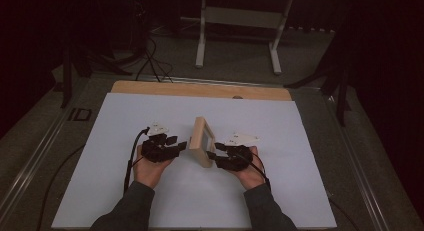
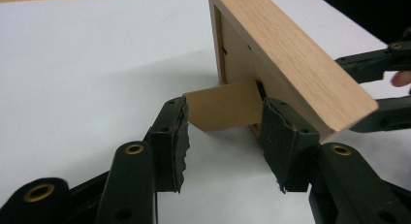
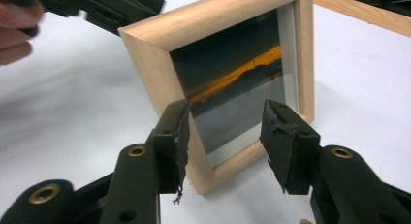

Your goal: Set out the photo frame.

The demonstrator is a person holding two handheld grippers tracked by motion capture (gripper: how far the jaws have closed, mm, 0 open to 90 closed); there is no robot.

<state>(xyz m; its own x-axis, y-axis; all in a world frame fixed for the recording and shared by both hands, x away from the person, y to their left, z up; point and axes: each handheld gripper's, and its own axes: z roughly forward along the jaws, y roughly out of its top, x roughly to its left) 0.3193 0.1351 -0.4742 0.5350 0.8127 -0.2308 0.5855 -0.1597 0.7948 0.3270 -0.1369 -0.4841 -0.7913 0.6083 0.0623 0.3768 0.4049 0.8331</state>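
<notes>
**Frame stands on its own between 2 opened grippers**

At the left of the white sheet [image 1: 150, 116], the left gripper [image 1: 176, 147] points at the back of the wooden picture frame [image 1: 201, 141]. Its 2 jaws are parted with nothing pressed between the pads; in the left gripper view the brown easel stand [image 2: 225, 106] sits in the gap ahead of the fingertips [image 2: 169, 136], untouched as far as can be told.

Mid-table, the frame stands upright on the sheet, propped on that stand, its long edge running roughly away from the person.

To its right, the right gripper [image 1: 214, 152] faces the glazed front. Its jaws are likewise spread and hold nothing, with the lower corner of the frame just beyond the pads [image 3: 286, 136].

Handling, as a judgement: the frame looks light and stiff, with smooth wood that could slip under a narrow pinch. The glass front [image 3: 232, 98] is the fragile part, and the thin stand would likely fold or bend if squeezed. The safest hold is across the wooden border, 1 gripper on each side rail, keeping the pads off the glass and the stand.
</notes>
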